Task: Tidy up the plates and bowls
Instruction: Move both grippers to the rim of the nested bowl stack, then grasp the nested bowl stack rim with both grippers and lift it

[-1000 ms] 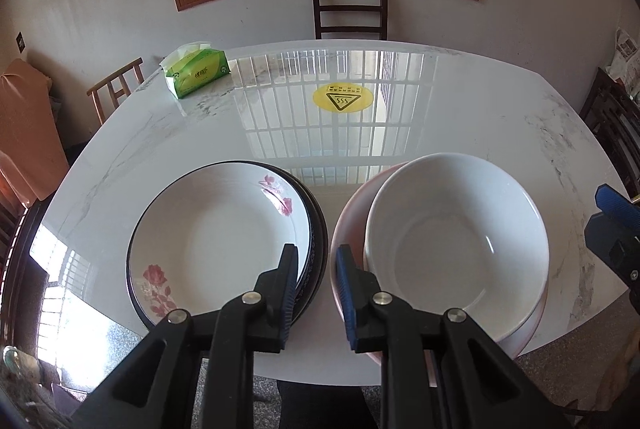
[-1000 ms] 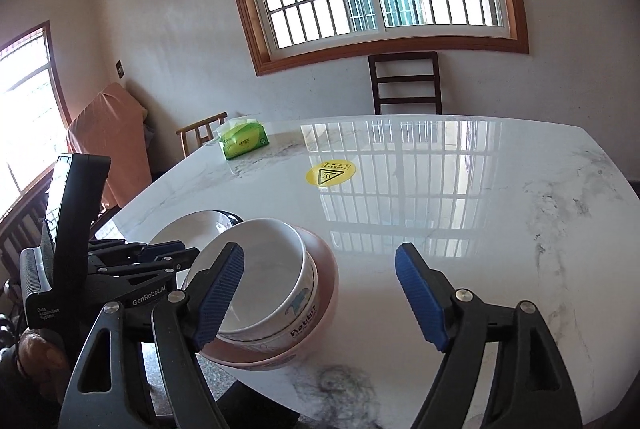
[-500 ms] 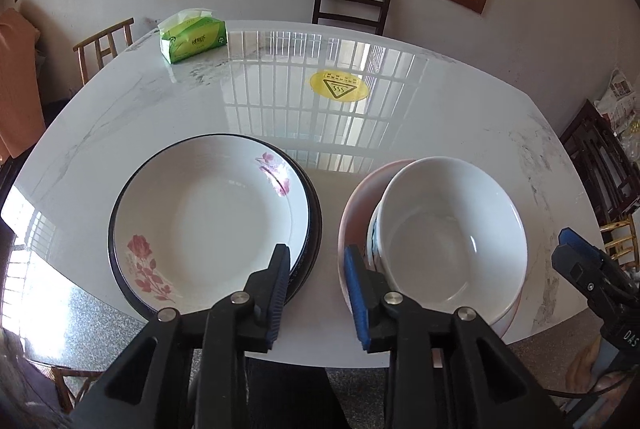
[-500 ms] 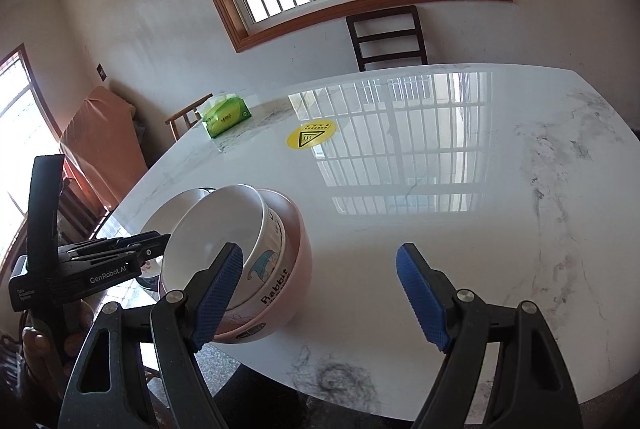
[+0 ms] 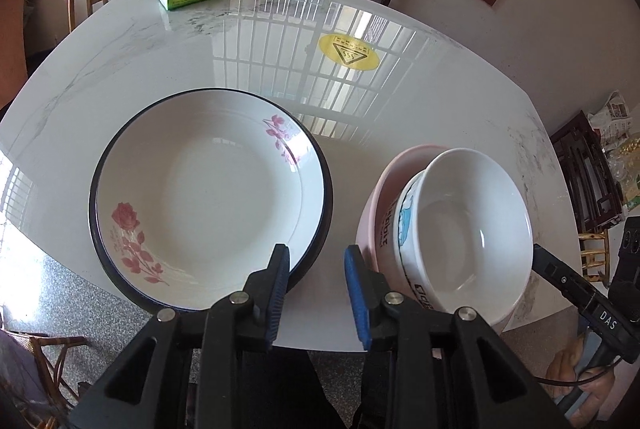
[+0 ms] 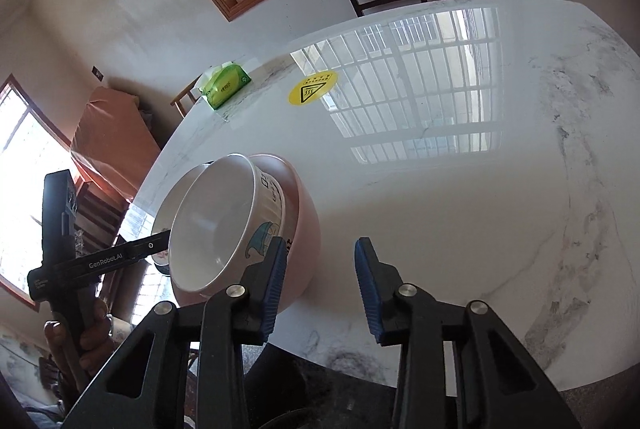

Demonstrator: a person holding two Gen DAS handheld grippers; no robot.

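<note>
Your left gripper [image 5: 316,293] hovers part open and empty between the flowered plate [image 5: 208,205] at ten o'clock and the white bowl [image 5: 464,229] nested in the pink bowl [image 5: 384,189] at two o'clock on the surface [image 5: 400,101]. Your right gripper [image 6: 320,285] is closing on nothing, just beside the pink bowl's wall; seat its fingers squarely over the rim before lifting.

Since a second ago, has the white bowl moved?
Yes. The white bowl now sits tilted in the pink bowl, its far rim raised; the table is the reference.
</note>
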